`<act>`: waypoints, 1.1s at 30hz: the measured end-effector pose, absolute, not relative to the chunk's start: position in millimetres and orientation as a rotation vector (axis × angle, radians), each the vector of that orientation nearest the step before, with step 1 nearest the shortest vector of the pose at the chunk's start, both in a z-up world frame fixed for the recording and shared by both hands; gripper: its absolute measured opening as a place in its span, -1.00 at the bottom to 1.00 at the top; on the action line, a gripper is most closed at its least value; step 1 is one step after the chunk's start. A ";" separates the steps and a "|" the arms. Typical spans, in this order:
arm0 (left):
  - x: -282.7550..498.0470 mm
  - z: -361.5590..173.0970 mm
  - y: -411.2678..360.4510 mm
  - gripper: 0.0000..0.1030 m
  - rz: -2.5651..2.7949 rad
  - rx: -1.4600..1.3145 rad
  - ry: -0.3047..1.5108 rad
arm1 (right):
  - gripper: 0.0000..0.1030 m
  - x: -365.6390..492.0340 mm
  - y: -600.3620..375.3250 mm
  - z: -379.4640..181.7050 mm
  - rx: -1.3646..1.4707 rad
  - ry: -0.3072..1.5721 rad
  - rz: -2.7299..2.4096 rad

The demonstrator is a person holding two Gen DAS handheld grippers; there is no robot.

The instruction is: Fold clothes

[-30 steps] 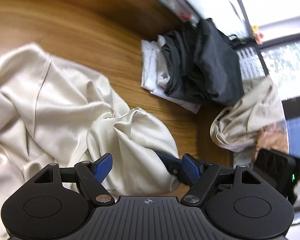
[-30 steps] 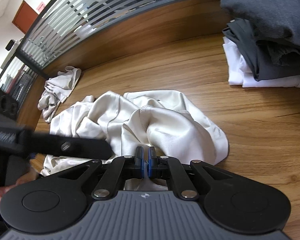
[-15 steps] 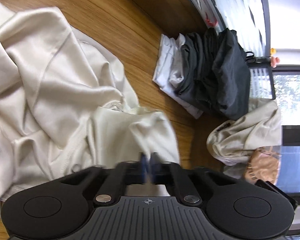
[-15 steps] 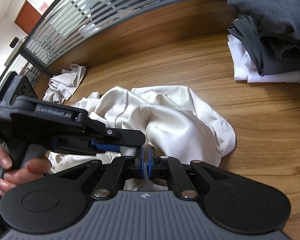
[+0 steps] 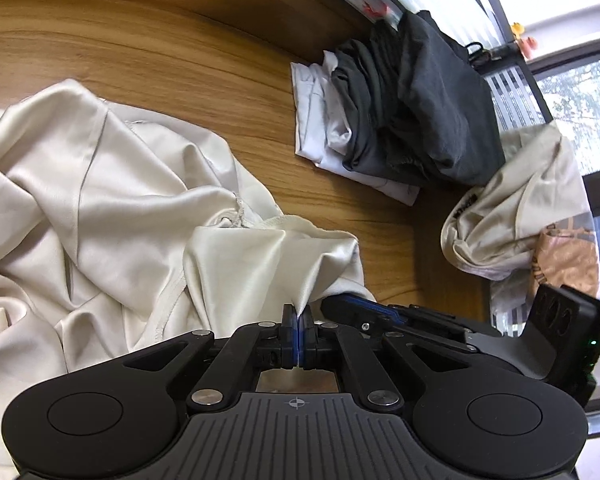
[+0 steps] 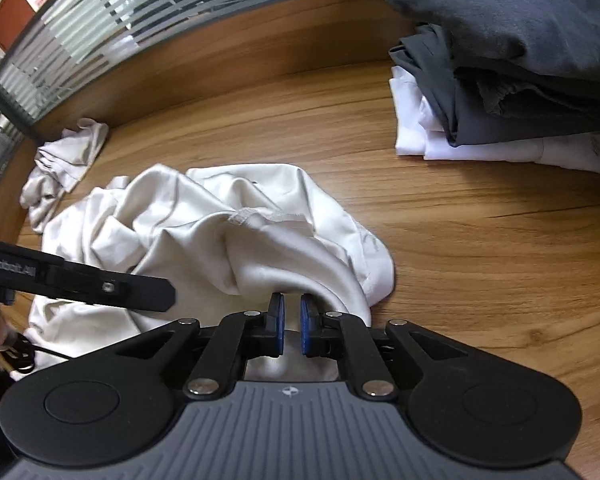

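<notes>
Cream shirt [image 5: 112, 208] crumpled on wooden table [image 6: 480, 240], a fold now clamped between shut pads of left gripper [image 5: 299, 322], open a second ago, while right gripper [image 6: 291, 326], clenched before, now parted slightly, nothing pinched.

Left gripper [image 5: 298, 320] clamped, right gripper [image 6: 291, 320] parted.

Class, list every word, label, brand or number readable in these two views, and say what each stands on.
Raised lettering on the left gripper arm: blurred, unreadable.
Dark print on the beige garment hem: too small.
Sign beside the brown door: too small.
Red marks on the glass partition: illegible.
</notes>
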State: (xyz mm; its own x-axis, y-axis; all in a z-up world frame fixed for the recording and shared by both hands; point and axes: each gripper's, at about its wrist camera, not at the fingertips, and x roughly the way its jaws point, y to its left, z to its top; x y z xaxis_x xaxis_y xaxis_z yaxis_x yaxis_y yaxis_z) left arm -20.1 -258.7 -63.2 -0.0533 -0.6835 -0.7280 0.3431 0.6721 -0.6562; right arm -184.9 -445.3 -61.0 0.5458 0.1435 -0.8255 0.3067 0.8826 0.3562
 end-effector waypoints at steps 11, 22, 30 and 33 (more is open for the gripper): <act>-28.0 -45.2 -265.1 -0.95 -0.940 -0.268 1.307 | -0.55 -158.4 -435.4 -90.1 0.564 1.090 0.006; -11.9 -53.3 -267.4 -0.94 -0.884 -0.342 1.326 | 0.15 -145.5 -446.1 -78.2 0.334 1.092 -0.067; 8.2 -63.1 -281.1 -0.80 -0.814 -0.205 1.286 | 0.46 -124.1 -449.3 -88.0 0.296 1.086 -0.076; 11.7 -63.7 -282.6 -0.31 -0.837 -0.159 1.264 | 0.46 -113.7 -455.0 -99.8 0.291 1.103 -0.079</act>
